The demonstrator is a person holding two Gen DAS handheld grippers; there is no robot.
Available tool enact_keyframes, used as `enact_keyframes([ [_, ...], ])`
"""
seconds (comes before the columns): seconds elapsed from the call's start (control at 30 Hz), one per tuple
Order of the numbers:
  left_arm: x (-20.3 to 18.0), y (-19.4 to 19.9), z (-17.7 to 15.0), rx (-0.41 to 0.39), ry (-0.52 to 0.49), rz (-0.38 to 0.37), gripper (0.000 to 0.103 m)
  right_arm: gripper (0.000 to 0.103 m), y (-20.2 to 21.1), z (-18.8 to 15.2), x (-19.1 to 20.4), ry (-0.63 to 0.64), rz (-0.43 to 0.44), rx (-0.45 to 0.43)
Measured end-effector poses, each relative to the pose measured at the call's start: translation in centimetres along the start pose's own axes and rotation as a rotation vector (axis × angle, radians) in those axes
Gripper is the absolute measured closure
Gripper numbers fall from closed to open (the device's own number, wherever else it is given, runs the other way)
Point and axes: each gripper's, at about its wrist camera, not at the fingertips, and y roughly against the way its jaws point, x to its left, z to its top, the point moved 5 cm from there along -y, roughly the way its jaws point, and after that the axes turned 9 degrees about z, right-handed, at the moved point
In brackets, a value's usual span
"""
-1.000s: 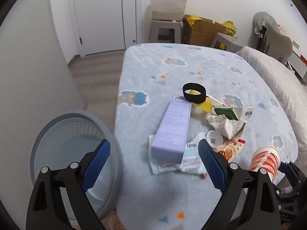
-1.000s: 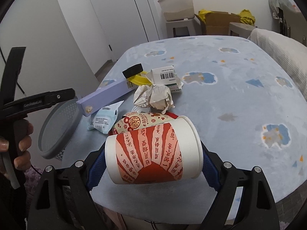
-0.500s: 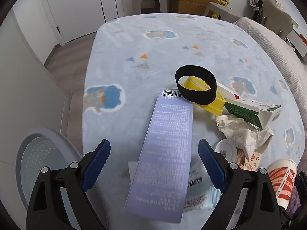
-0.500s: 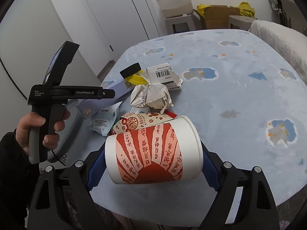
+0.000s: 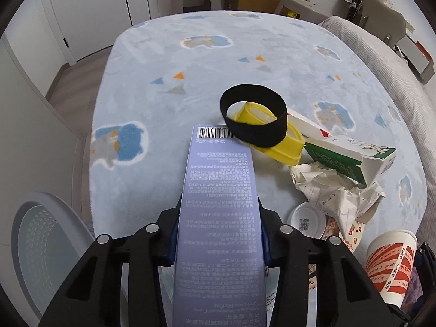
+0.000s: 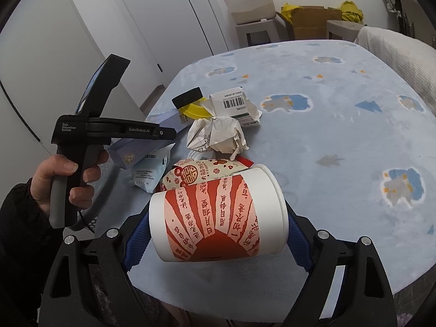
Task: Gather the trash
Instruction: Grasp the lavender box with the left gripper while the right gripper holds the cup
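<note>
A long purple toothpaste box (image 5: 220, 204) lies on the pale blue tablecloth (image 5: 169, 62). My left gripper (image 5: 219, 218) straddles the box's near half from above. Its jaws are closing, and the blue pads (image 5: 174, 234) press on both long sides. In the right wrist view a hand (image 6: 62, 179) holds that gripper's handle over the box (image 6: 141, 147). My right gripper (image 6: 218, 218) is shut on a red-and-white paper cup (image 6: 218, 212), held on its side above the table's near edge. The cup (image 5: 389, 261) also shows at the lower right of the left wrist view.
A grey bin (image 5: 41, 245) stands on the floor left of the table. Beyond the box lie a black ring (image 5: 253, 120), a yellow piece (image 5: 283, 147), a green-and-white carton (image 5: 348, 158), crumpled paper (image 5: 335, 190), a white lid (image 5: 305, 219) and a snack wrapper (image 6: 201, 171).
My left gripper came forward and down over the purple box, and its jaws closed from wide open onto the box's sides. The right gripper kept still with the cup.
</note>
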Motion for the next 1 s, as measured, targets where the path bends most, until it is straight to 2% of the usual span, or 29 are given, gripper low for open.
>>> enact_keyframes([
  [0.37,0.9,4.7,-2.8,-0.109,0.072,0.019,0.060,0.020,0.4,-0.2,0.2,0.004,-0.012,-0.012],
  [0.57,2.3,8.3,-6.4,-0.198,0.135,0.054,0.060,0.020,0.5,-0.2,0.8,0.016,-0.012,-0.009],
  [0.7,4.7,10.0,-9.2,-0.232,0.203,0.084,0.060,0.020,0.7,0.2,2.8,0.067,-0.016,-0.011],
  [0.87,8.8,11.7,-11.7,-0.264,0.282,0.130,0.060,0.020,0.3,1.5,6.5,0.135,0.020,-0.024],
  [1.0,12.7,12.6,-13.3,-0.280,0.351,0.200,0.060,0.020,-0.9,3.0,9.9,0.201,0.058,-0.031],
])
